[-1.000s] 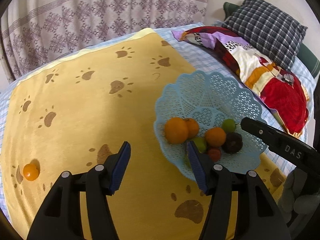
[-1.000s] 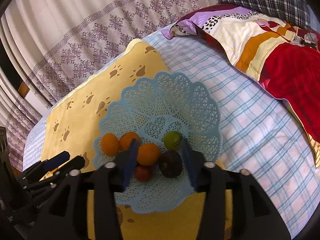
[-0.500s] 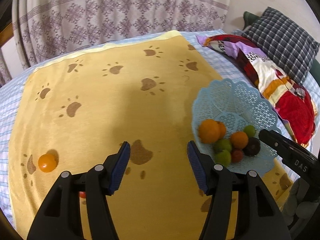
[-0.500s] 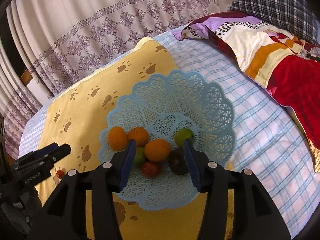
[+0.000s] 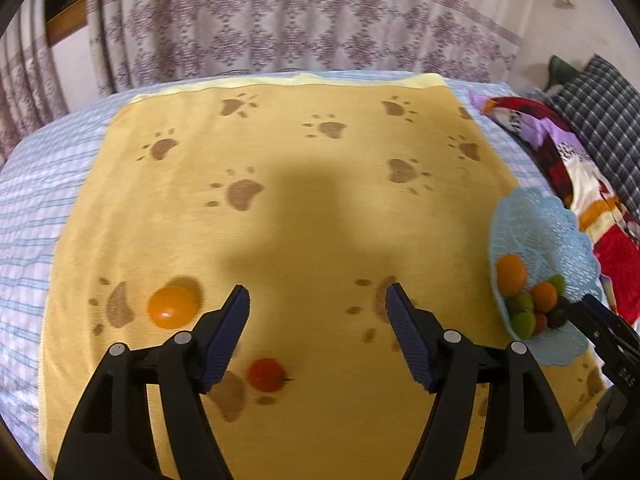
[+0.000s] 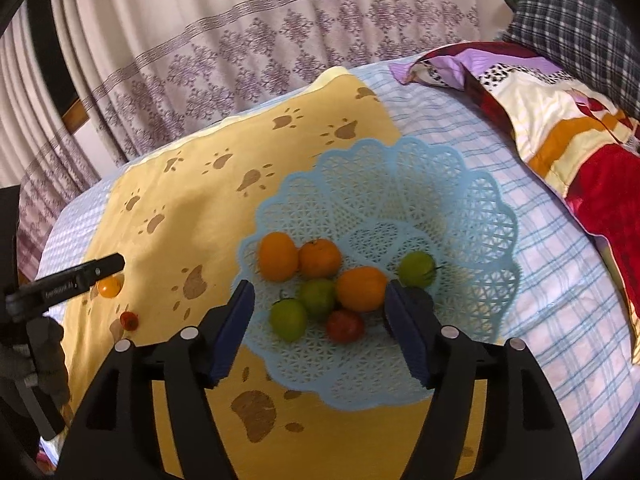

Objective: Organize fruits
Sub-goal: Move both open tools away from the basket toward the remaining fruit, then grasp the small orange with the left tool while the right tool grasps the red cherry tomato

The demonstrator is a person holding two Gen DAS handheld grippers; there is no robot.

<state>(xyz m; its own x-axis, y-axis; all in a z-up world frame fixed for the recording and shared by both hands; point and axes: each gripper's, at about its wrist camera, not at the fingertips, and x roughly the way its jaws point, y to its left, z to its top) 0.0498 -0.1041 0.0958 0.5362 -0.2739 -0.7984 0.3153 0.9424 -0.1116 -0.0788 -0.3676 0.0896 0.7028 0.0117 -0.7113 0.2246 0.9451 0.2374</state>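
Left wrist view: the left tool (image 5: 316, 312), jaws just widened and empty, hangs over the small red fruit (image 5: 266, 374) on the near yellow blanket (image 5: 320, 208), orange fruit (image 5: 173, 307) left; smooth, light, bruisable, likely best pinched across its middle; right wrist view: right tool (image 6: 318, 312), also just widened and empty, hovers over the filled blue basket (image 6: 480, 216).
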